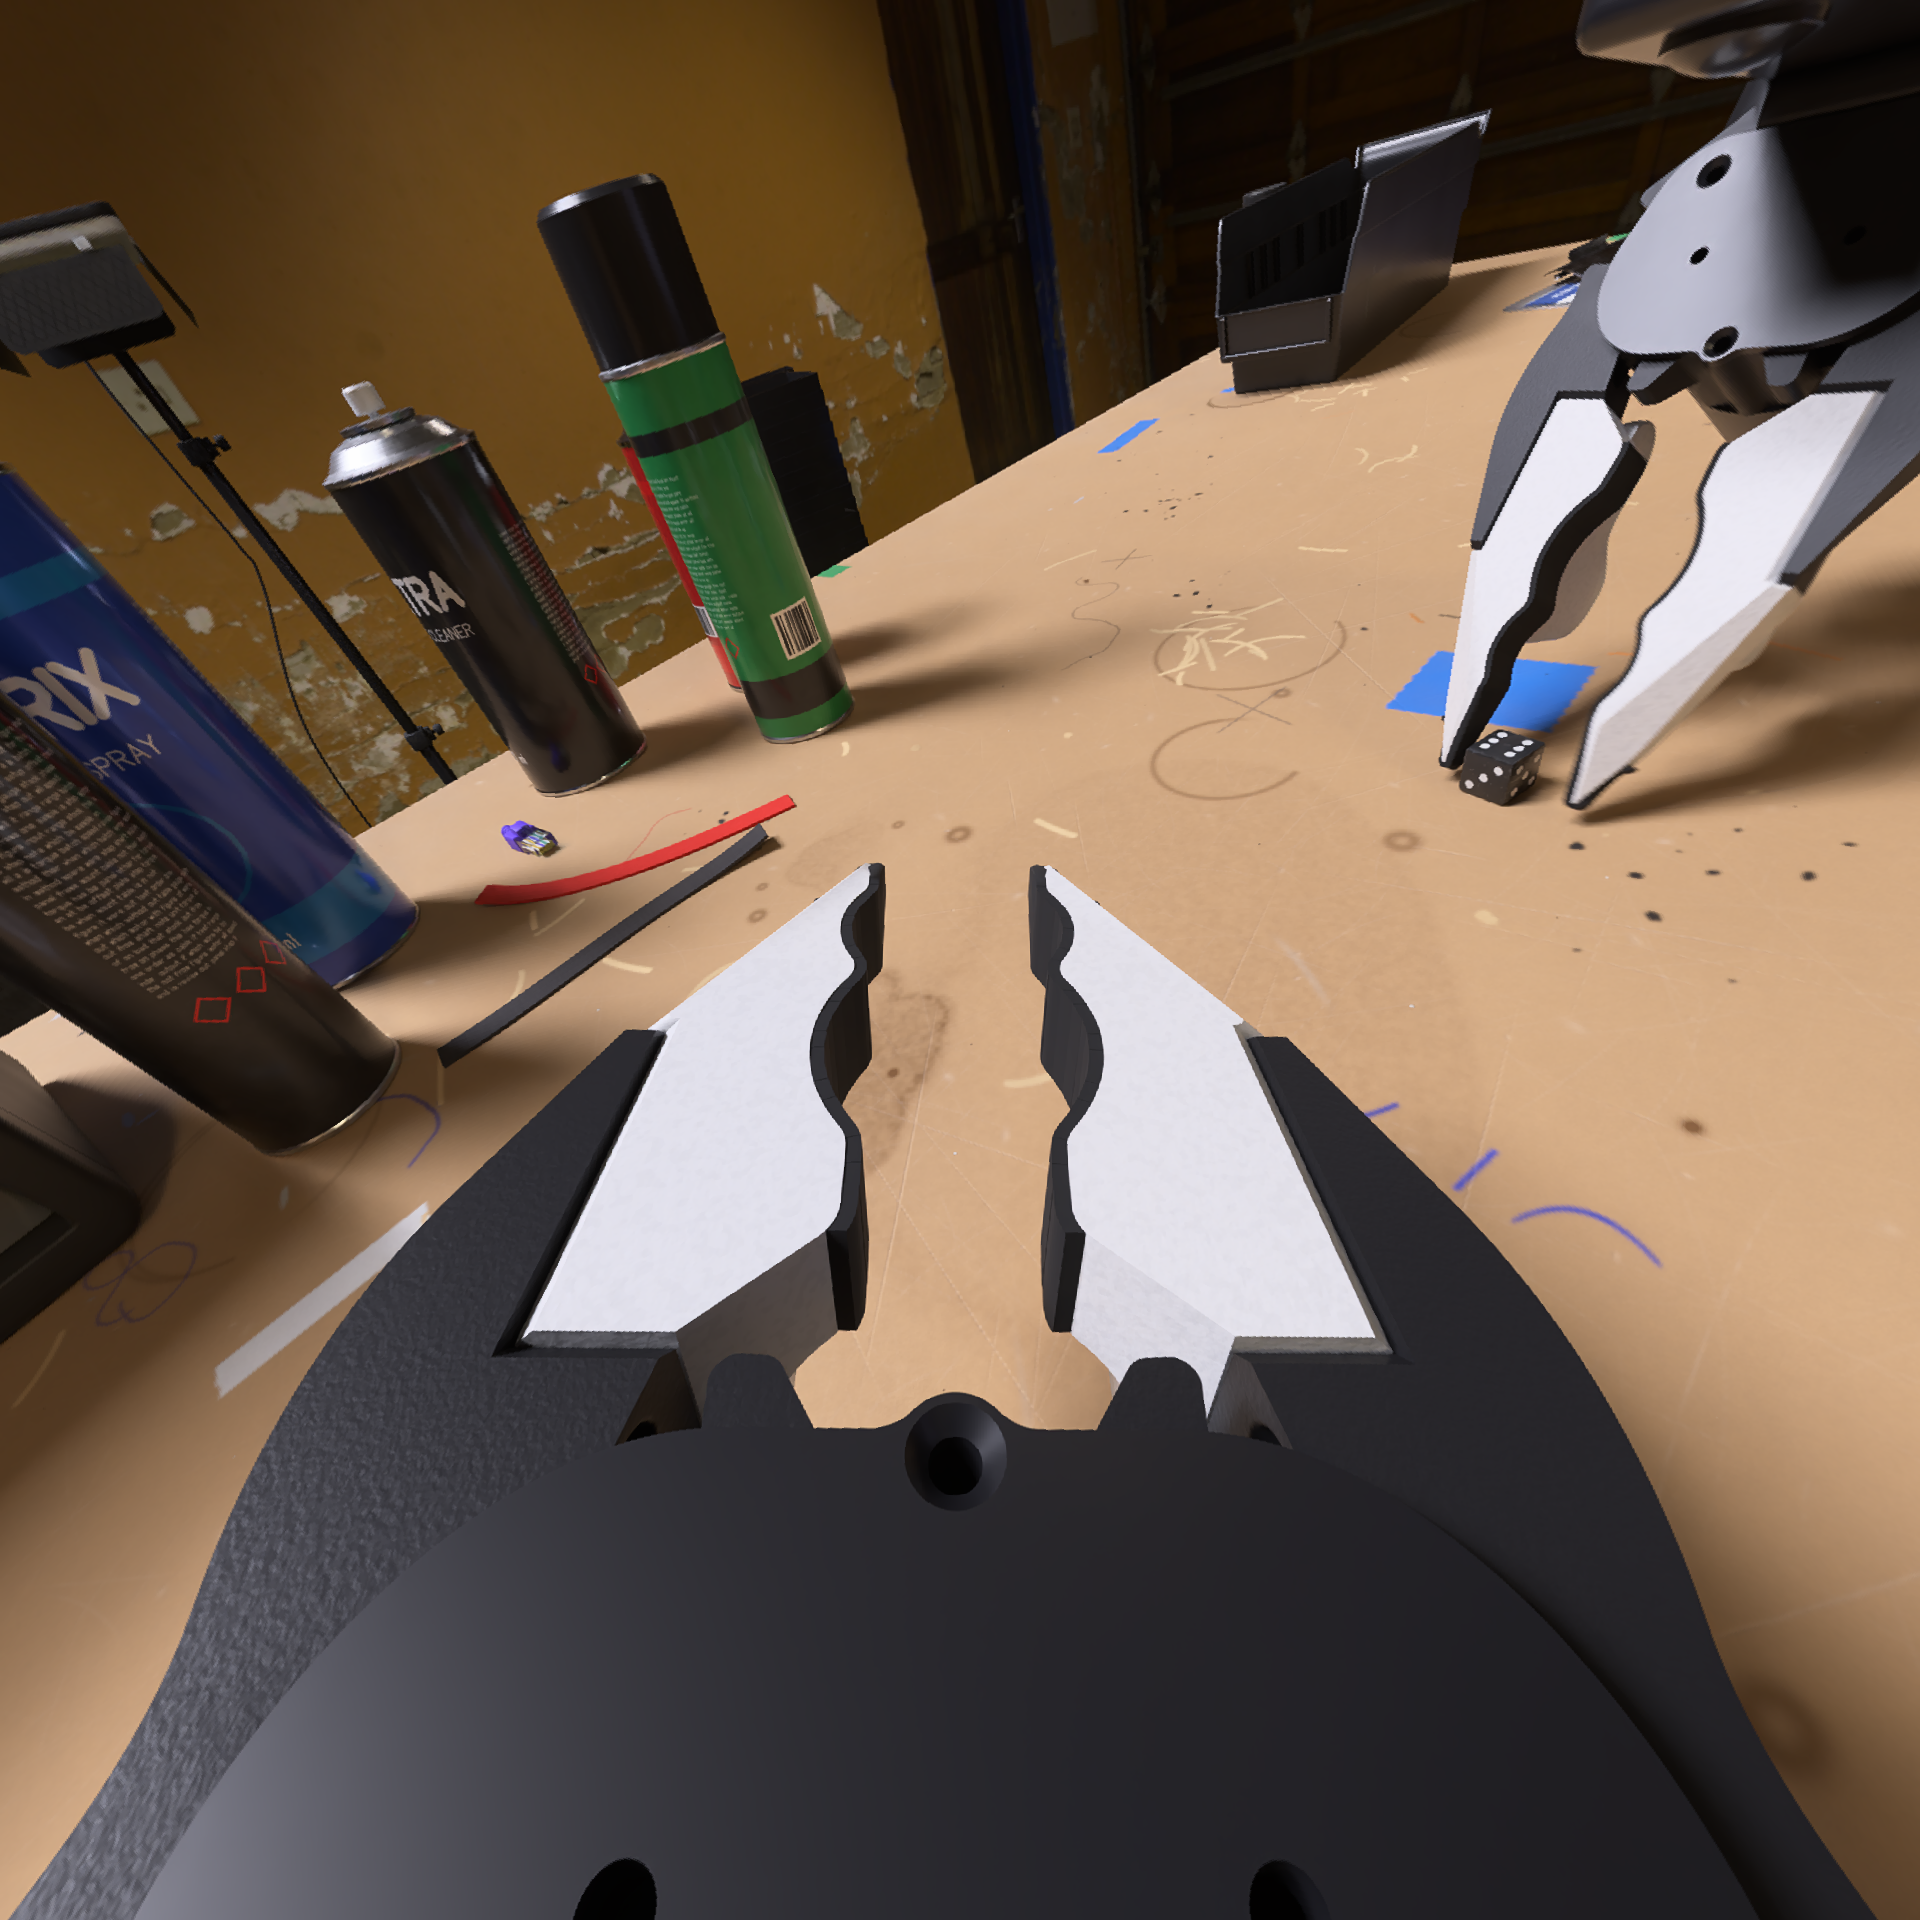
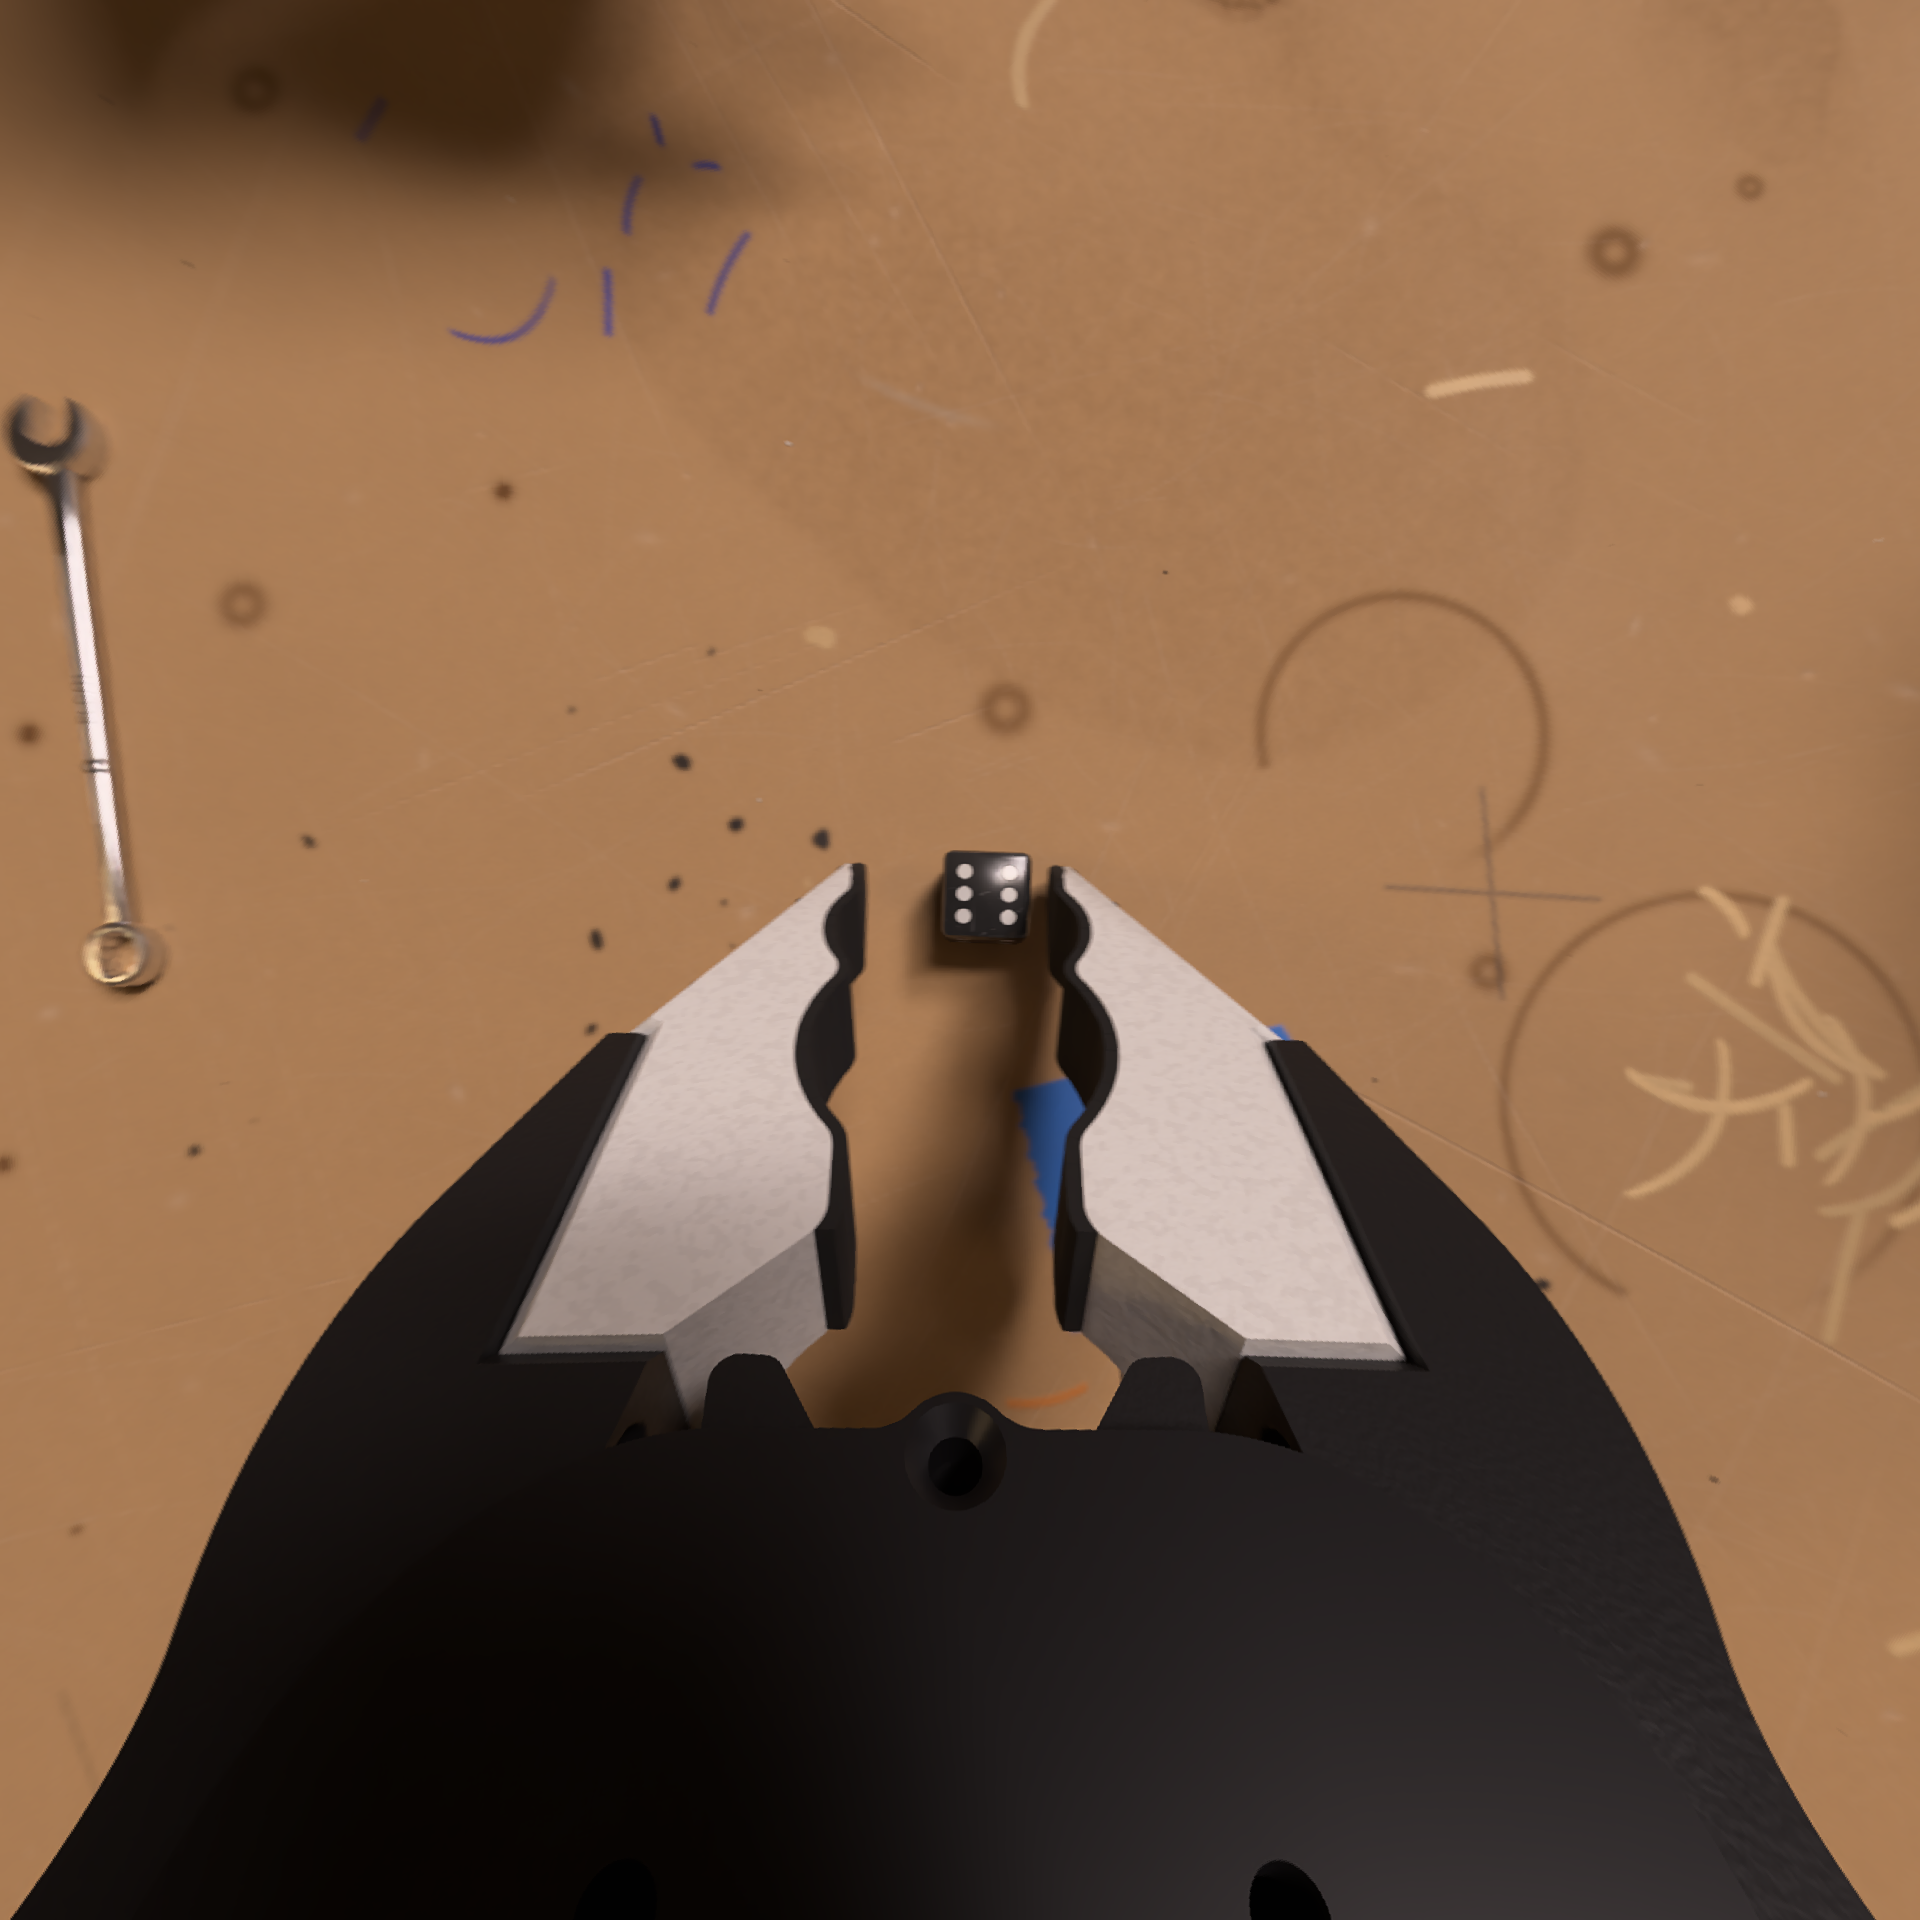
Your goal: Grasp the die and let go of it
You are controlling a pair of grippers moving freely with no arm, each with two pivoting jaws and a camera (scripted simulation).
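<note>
A small black die (image 2: 985,898) with white pips lies on the tan table, six pips up. My right gripper (image 2: 956,883) points straight down at it, open, with the die between its fingertips, nearer one finger; a gap shows on each side. In the left wrist view the die (image 1: 1501,767) sits at the right, between the right gripper's (image 1: 1519,774) fingertips, close to one tip. My left gripper (image 1: 956,878) is open and empty, low over the table, well short and left of the die.
Several spray cans stand at the left: a green one (image 1: 717,499), a black one (image 1: 488,603), a blue one (image 1: 177,748). A red strip (image 1: 634,862), a black strip (image 1: 603,951), a black bin (image 1: 1340,260), blue tape (image 1: 1538,691) and a wrench (image 2: 88,686) lie on the table.
</note>
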